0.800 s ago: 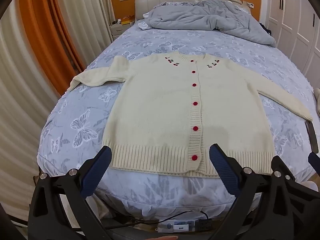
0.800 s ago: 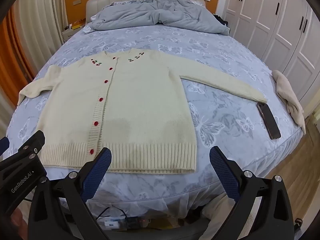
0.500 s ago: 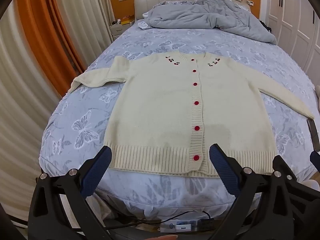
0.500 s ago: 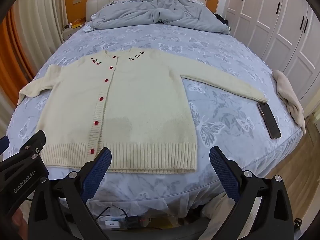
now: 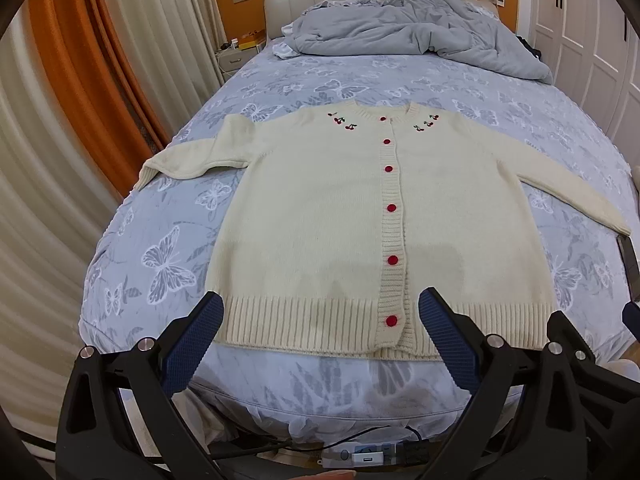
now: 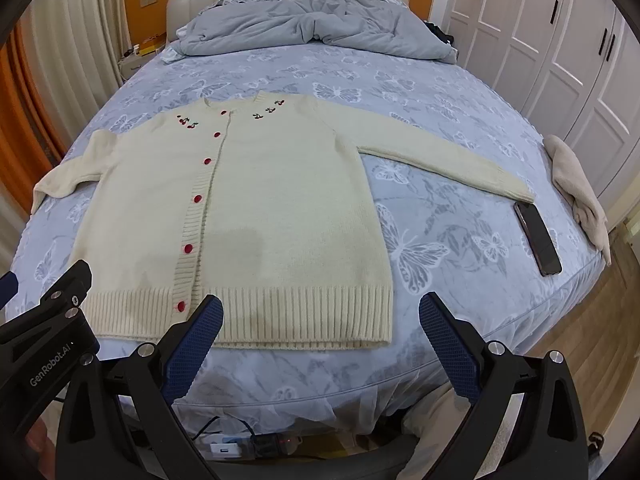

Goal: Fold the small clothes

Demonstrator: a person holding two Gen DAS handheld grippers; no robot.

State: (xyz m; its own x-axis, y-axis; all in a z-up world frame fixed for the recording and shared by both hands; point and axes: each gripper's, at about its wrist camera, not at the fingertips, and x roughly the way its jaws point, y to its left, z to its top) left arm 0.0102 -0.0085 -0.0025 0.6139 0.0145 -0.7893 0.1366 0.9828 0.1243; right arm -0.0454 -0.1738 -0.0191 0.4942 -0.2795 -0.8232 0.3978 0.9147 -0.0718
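Observation:
A cream knit cardigan [image 5: 320, 208] with red buttons and cherry embroidery lies flat, face up, on the bed, sleeves spread out; it also shows in the right wrist view [image 6: 280, 200]. My left gripper [image 5: 320, 328] is open and empty, hovering just before the ribbed hem near the foot of the bed. My right gripper [image 6: 320, 328] is open and empty, before the hem's right part. The left gripper's body [image 6: 48, 320] shows at the lower left of the right wrist view.
The bed [image 5: 180, 240] has a blue butterfly sheet. A crumpled grey duvet [image 5: 420, 36] lies at the head. A black phone [image 6: 538, 238] and a beige cloth [image 6: 580, 192] lie at the right edge. Curtains [image 5: 80, 100] hang left, wardrobes [image 6: 560, 40] stand right.
Both grippers have drifted slightly; the view of the cardigan shifted a little. Both stay open and empty.

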